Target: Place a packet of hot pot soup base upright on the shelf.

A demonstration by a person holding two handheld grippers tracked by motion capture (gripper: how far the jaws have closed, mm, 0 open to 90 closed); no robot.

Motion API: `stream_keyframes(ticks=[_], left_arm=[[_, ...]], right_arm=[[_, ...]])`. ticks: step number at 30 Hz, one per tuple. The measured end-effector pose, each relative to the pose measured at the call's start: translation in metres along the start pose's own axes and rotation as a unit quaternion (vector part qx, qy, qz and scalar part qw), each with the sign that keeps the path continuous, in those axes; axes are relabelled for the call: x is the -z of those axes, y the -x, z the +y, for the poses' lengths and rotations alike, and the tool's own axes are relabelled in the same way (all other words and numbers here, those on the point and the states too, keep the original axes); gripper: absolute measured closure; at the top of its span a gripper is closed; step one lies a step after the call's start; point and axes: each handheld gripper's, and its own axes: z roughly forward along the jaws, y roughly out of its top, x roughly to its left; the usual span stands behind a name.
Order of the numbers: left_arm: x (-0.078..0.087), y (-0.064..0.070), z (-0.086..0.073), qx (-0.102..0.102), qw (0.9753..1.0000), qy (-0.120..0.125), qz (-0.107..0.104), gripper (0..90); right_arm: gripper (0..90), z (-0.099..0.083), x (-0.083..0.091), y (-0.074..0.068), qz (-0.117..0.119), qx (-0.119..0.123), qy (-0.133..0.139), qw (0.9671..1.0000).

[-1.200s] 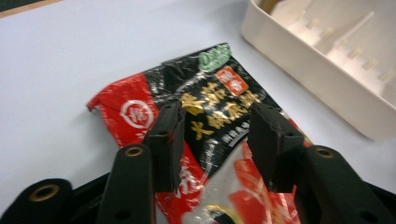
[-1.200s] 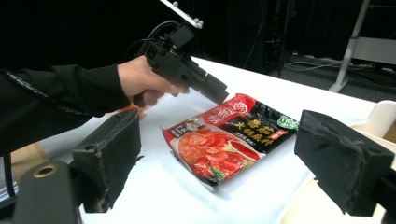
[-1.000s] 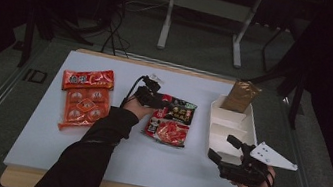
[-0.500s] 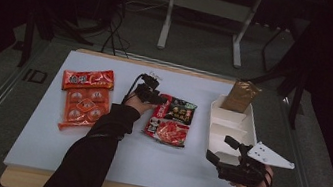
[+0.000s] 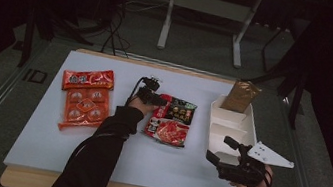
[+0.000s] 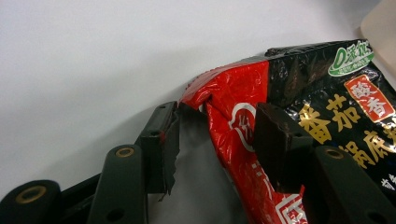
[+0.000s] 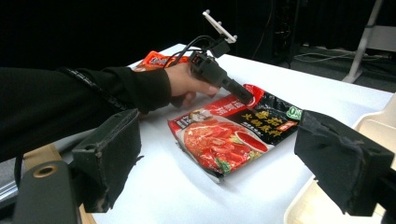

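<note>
A red and black hotpot-base packet [image 5: 170,119] lies flat at the middle of the white table. My left gripper [image 5: 157,99] is down at its far left corner. In the left gripper view the jaws [image 6: 217,112] stand open, and the crumpled red corner of the packet [image 6: 322,88] lies between them. One fingertip [image 6: 275,135] rests over the packet's face. My right gripper [image 5: 213,160] hovers open at the front right with nothing between its fingers. It [image 7: 217,121] faces the packet [image 7: 229,135] and the left gripper [image 7: 240,93].
An orange pack of sealed cups [image 5: 85,98] lies at the left. A white divided tray [image 5: 249,132] stands at the right, with a brown pouch [image 5: 241,96] leaning at its far end. The tray's rim [image 7: 373,126] is close by my right jaw.
My left gripper has shifted slightly at the packet's far left corner. The right gripper has barely moved.
</note>
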Motion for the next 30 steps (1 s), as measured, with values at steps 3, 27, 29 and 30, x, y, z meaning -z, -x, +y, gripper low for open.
stream_keyframes(ticks=[3,27,29,30], left_arm=[[-0.001,0.003,0.002,-0.007,0.9999,-0.009,0.009,51.3],[0.011,0.035,0.010,-0.025,0.9986,-0.024,0.040,87.8],[0.017,0.036,0.011,-0.026,0.9989,-0.016,0.035,88.1],[0.020,0.037,0.012,-0.022,0.9990,-0.014,0.035,88.1]], right_arm=[[14.4,0.000,-0.001,0.000,0.002,0.001,-0.001,1.0000],[14.4,0.001,0.000,0.001,0.005,-0.002,0.001,1.0000],[14.4,0.001,0.000,0.001,0.004,-0.001,0.003,1.0000],[14.4,0.002,0.000,0.001,0.003,-0.001,0.003,1.0000]])
